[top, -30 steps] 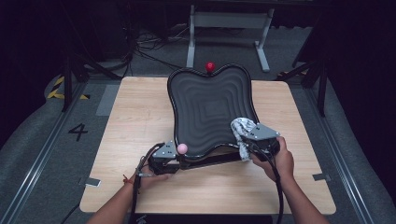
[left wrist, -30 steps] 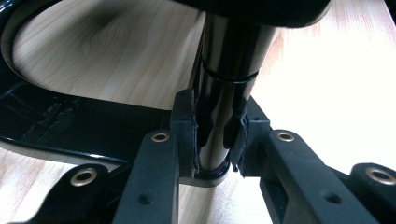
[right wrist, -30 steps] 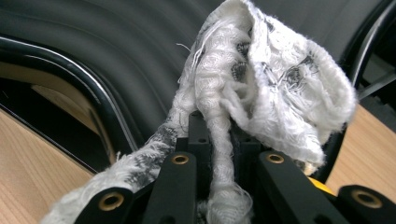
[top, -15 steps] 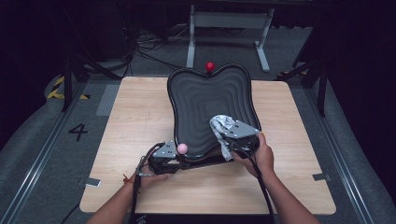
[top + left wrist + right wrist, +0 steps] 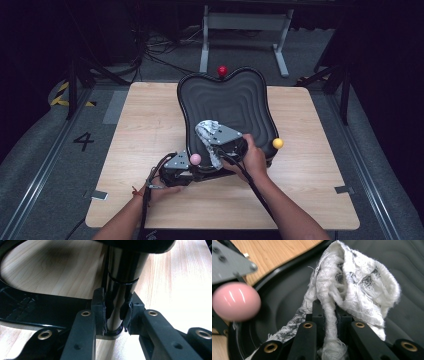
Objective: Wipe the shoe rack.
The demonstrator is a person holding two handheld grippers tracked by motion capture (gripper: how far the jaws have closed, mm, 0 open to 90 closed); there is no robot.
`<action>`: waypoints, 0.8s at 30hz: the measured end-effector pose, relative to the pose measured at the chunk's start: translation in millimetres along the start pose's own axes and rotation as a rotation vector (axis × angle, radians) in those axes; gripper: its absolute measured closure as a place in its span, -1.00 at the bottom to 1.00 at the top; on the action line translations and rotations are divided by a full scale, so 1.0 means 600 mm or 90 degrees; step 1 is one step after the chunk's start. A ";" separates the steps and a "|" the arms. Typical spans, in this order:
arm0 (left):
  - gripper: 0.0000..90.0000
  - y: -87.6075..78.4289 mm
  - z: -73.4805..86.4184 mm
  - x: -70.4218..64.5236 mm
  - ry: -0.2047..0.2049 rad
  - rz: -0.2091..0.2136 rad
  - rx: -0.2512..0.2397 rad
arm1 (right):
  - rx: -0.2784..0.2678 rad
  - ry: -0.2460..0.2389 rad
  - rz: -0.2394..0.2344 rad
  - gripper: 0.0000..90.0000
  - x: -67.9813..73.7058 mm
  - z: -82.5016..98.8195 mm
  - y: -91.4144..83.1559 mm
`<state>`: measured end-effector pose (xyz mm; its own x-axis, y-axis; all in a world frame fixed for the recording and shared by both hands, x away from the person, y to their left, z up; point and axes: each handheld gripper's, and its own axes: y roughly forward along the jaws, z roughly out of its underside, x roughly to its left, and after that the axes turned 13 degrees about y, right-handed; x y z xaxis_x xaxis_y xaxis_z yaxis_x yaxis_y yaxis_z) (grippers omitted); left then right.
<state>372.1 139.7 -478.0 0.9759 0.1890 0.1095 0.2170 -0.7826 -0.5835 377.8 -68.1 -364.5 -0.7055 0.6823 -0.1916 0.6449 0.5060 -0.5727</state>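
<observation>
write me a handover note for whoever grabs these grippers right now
Left gripper: shut on the black post under the seat's near edge, steadying it.
Right gripper: shut on a white cloth, pressed on the black seat near its front left.
The seat lies on the wooden table; red, yellow and pink balls sit around its rim.
Done: wiping looks under way.
Left: likely the rest of the seat; keep the left hold.

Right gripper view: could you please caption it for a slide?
Right gripper shut on a white cloth over the black ridged tray.
</observation>
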 end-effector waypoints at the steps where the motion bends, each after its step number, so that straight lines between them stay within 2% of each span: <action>1: 0.65 0.000 0.000 0.000 -0.001 0.000 -0.001 | -0.002 0.002 -0.005 0.81 0.003 -0.004 0.003; 6: 0.65 0.000 0.000 0.000 0.000 -0.001 -0.001 | 0.000 -0.014 -0.006 0.81 0.016 -0.019 0.013; 10: 0.65 0.000 0.000 0.000 0.000 -0.001 0.000 | -0.003 -0.011 -0.002 0.81 0.011 -0.026 0.017; 16: 0.65 0.000 0.000 0.000 0.001 -0.001 0.002 | -0.005 0.012 0.014 0.81 -0.016 -0.022 0.013; 24: 0.65 0.000 0.000 0.000 0.001 -0.001 0.001 | 0.004 0.058 0.062 0.80 -0.076 -0.011 -0.002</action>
<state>372.0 139.4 -478.1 0.9756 0.1894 0.1108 0.2181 -0.7818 -0.5842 411.3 -96.2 -349.8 -0.6097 0.7733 -0.1741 0.7070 0.4312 -0.5605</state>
